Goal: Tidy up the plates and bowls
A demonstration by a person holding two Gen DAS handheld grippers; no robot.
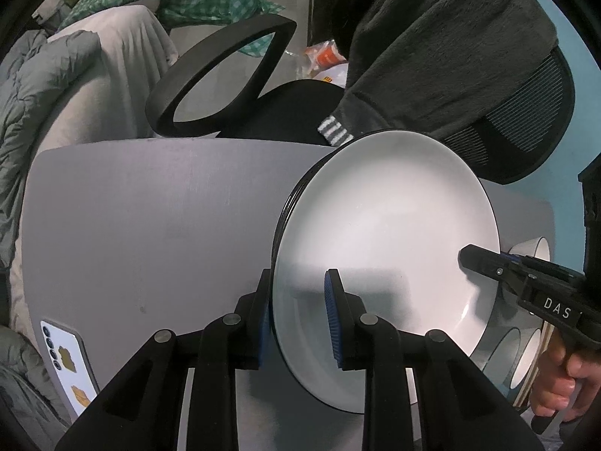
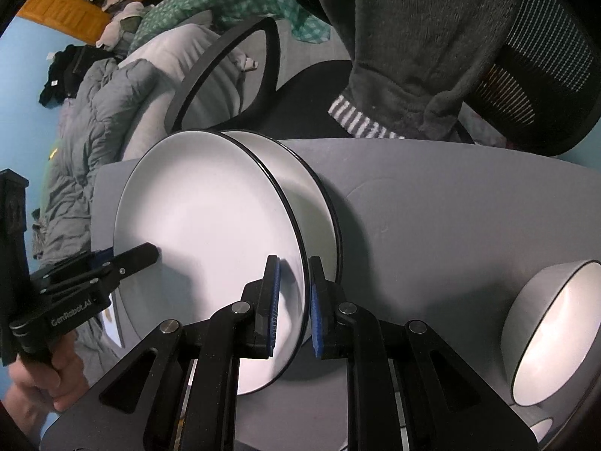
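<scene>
At the left edge of the grey table [image 1: 150, 206] lies a phone [image 1: 64, 353], well clear of the work. Next comes the left gripper [image 1: 297, 282], whose blue pads straddle the near-left rim of the top plate [image 1: 387, 233]. One pad sits outside the rim and the other over the white face. We cannot tell whether they actually pinch it.

The top plate itself hangs tilted and offset over the stack of plates [image 2: 311, 203], whose black rims peek out beneath it. We judge the step in hand to be seating this plate squarely on the stack. To do that well, we would level it first, slide it across until its rim lines up with those below, and lower both sides together (a one-sided drop risks a chip or a skid). Neither grip should let go until the plate rests on the stack.

Further right, the right gripper [image 2: 293, 263] is clamped on the opposite rim, its pads nearly together with the edge between them.

At the far right a white bowl [image 2: 556, 323] stands on the table, apart from the stack. The bowl is empty, and the top plate is bare too.
</scene>
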